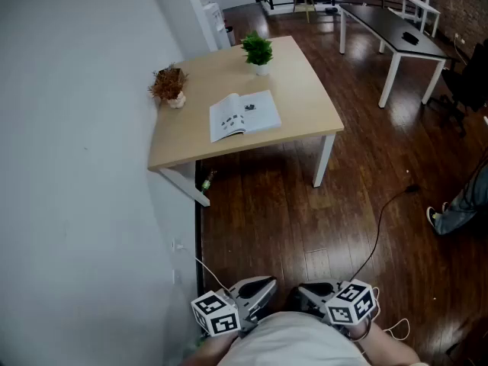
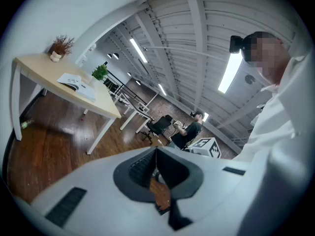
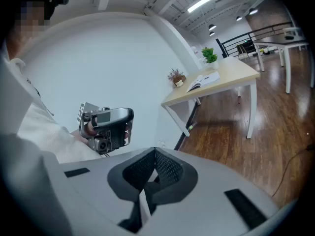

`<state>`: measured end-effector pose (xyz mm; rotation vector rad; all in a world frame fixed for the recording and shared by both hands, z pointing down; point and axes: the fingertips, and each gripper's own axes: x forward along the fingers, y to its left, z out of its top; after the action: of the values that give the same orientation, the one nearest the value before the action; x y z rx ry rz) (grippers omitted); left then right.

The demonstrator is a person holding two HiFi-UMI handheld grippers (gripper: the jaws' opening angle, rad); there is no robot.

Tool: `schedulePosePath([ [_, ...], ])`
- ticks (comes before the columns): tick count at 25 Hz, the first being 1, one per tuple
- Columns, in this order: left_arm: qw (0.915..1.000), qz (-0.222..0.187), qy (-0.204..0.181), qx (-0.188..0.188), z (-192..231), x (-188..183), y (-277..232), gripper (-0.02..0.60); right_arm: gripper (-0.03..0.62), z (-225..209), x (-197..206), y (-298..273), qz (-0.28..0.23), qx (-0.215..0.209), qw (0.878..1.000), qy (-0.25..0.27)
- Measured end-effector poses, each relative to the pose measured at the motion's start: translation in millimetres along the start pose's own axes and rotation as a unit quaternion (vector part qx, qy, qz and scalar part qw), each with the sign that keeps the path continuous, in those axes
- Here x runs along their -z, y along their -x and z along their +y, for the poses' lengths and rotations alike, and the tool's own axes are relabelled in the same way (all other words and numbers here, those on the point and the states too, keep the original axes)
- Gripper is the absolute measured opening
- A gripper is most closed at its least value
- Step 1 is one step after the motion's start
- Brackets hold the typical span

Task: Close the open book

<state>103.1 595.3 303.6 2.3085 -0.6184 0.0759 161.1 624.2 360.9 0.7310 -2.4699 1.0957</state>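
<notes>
The open book point(image 1: 244, 115) lies flat, pages up, on the light wooden table point(image 1: 305, 75) far ahead of me. It also shows small in the left gripper view point(image 2: 76, 82) and in the right gripper view point(image 3: 203, 80). Both grippers are held low against the person's body, well short of the table. My left gripper point(image 1: 255, 290) has its jaws meeting at the tips point(image 2: 156, 150) with nothing in them. My right gripper point(image 1: 313, 292) is shut and empty too point(image 3: 155, 151). The left gripper point(image 3: 106, 127) shows in the right gripper view.
A green potted plant point(image 1: 258, 52) and a dried plant point(image 1: 169, 85) stand on the table behind the book. A white wall runs along the left. A dark table point(image 1: 396, 25) stands at the back right. A cable point(image 1: 377, 227) trails over the wooden floor. A seated person point(image 2: 189, 132) is farther off.
</notes>
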Motion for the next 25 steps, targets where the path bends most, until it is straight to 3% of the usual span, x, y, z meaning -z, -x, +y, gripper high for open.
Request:
schedulePosePath([
  [6,1.0000,-0.001,-0.007,-0.001,4.5,-11.7,-11.7,-0.002,0.000,-14.0,-13.5,3.2,-0.014,0.003,1.000,-0.004],
  [14,0.9989,-0.033,0.010,-0.031,29.7,-39.1,-5.5,-0.002,0.000,-24.9,-26.0,-19.7,0.002,-0.008,1.000,-0.016],
  [20,0.9979,-0.041,-0.014,-0.047,79.4,-74.4,-1.6,-0.001,0.000,-39.8,-64.1,-51.5,-0.006,0.008,1.000,-0.007],
  [25,0.9976,-0.042,-0.027,-0.049,135.2,-123.9,7.1,0.000,0.000,-50.6,-122.9,-90.1,-0.038,0.031,0.999,-0.005],
])
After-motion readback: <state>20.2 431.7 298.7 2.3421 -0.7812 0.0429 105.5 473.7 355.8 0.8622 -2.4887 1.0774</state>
